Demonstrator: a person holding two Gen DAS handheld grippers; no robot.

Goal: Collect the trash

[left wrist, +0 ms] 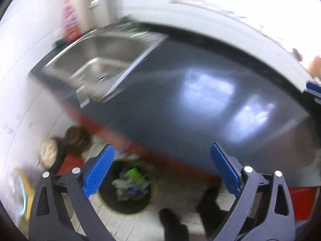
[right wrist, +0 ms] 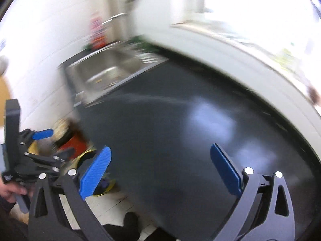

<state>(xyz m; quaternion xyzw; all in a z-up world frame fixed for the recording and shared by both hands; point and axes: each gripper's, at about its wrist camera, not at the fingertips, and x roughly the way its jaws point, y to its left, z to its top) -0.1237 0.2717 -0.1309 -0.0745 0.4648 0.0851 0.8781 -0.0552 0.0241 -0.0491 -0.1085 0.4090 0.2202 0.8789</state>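
The trash bin (left wrist: 125, 188), filled with crumpled wrappers, stands on the tiled floor (left wrist: 180, 190) below the dark bench (left wrist: 180, 100); your left tongs (left wrist: 162, 168) and right tongs (right wrist: 160, 168) both gape wide, nothing between them, beside the steel sink (left wrist: 104, 60).

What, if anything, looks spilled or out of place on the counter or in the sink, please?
Nothing stands out on the counter, which looks bare. The sink shows small specks near its drain, too blurred to identify. The trash sits inside the bin on the floor.

Two grippers (left wrist: 161, 167) (right wrist: 160, 168), one sink (left wrist: 104, 60), one trash bin (left wrist: 124, 204), one countertop (left wrist: 190, 100)
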